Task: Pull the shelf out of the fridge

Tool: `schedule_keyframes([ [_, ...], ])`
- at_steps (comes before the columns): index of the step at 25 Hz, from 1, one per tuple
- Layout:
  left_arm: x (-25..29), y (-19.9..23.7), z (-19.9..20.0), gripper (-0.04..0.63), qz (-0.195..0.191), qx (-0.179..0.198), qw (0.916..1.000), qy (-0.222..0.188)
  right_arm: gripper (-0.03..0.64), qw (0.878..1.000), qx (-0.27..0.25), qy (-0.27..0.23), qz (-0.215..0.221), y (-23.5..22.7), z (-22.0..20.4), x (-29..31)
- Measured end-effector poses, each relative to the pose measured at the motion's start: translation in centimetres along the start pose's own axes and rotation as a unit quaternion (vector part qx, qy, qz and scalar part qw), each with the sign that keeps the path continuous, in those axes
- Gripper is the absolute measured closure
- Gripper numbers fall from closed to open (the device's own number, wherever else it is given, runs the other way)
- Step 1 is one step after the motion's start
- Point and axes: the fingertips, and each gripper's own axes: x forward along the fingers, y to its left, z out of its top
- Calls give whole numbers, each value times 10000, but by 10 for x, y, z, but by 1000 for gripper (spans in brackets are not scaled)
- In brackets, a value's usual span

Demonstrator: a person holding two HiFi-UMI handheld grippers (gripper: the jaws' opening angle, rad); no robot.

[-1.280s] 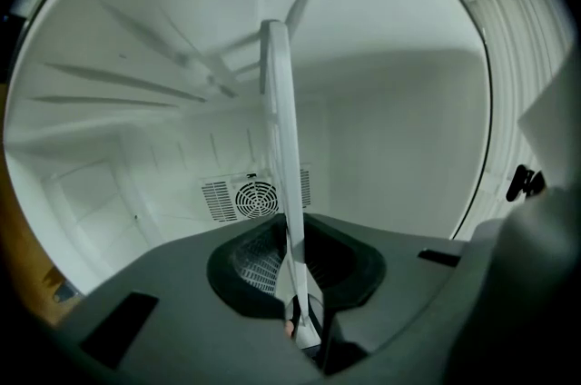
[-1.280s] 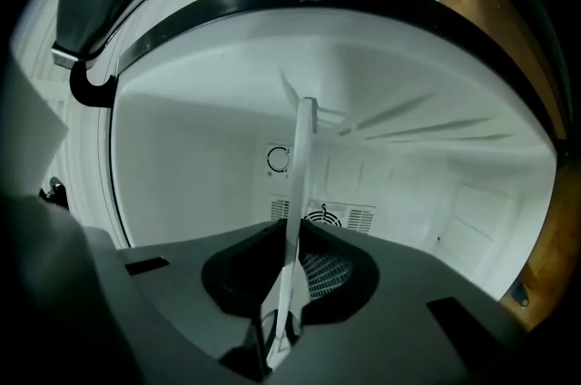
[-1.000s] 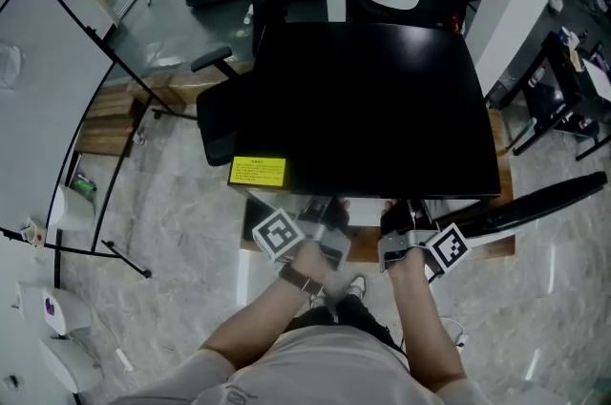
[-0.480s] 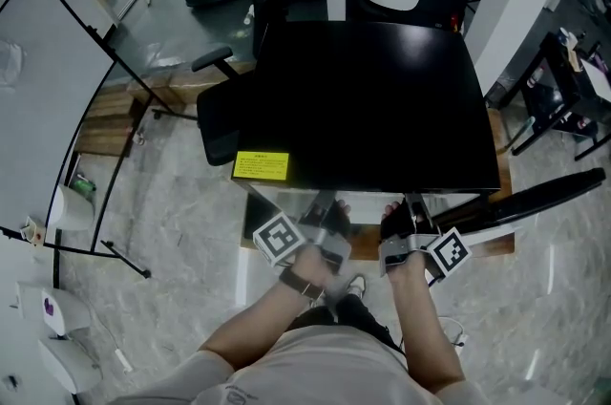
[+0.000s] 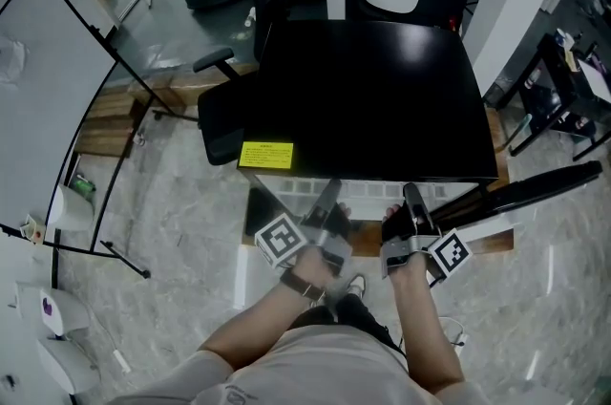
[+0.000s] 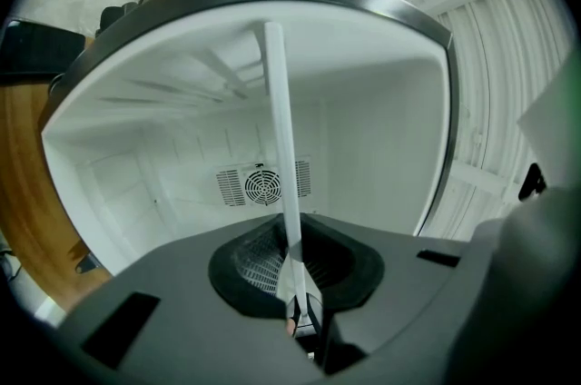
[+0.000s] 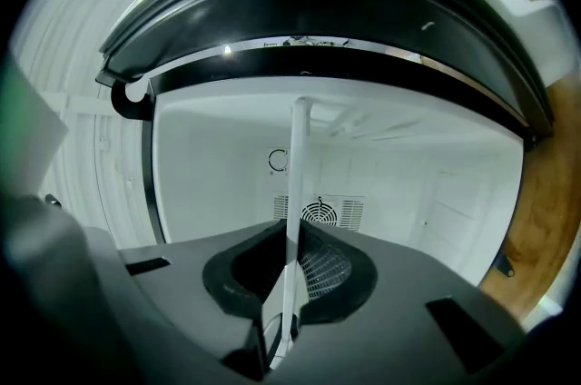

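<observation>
Head view: left gripper (image 5: 329, 201) and right gripper (image 5: 411, 201) are clamping shelf (image 5: 368, 190) front edge, spaced apart, likely for a level pull.

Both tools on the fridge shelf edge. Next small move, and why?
Probably draw both straight back together, level. The left tool and right tool are each clamped on the shelf, which shows only slightly past the fridge front; an even pull should avoid skewing it.

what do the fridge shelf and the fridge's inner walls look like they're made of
The thin flat shelf: probably clear glass or plastic, since the floor shows through it; edge-on it looks white. The white inner walls: likely moulded plastic, smooth, glossy, with a vent grille formed in.
</observation>
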Motion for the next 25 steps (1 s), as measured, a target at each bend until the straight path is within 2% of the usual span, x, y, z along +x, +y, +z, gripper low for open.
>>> schedule_keyframes([
  [4,-6,-4,-5,563,-92,-79,9999,-22,572,10000,3,32,10,0,-3,-8],
  [8,-12,-2,-7,563,29,7,10000,-10,572,10000,-3,53,-11,2,-4,-14],
  [12,-15,-15,-12,565,-216,-213,9995,-36,572,10000,-3,69,-13,4,-6,-21],
  [16,-31,-2,-15,565,51,-29,10000,-2,572,10000,6,78,1,3,-12,-32],
  [21,-33,-13,-20,565,-135,-154,9998,-15,572,10000,5,97,-13,4,-13,-39],
  [25,-39,-8,-22,565,-12,-93,10000,-11,572,9999,-2,127,-20,3,-13,-44],
])
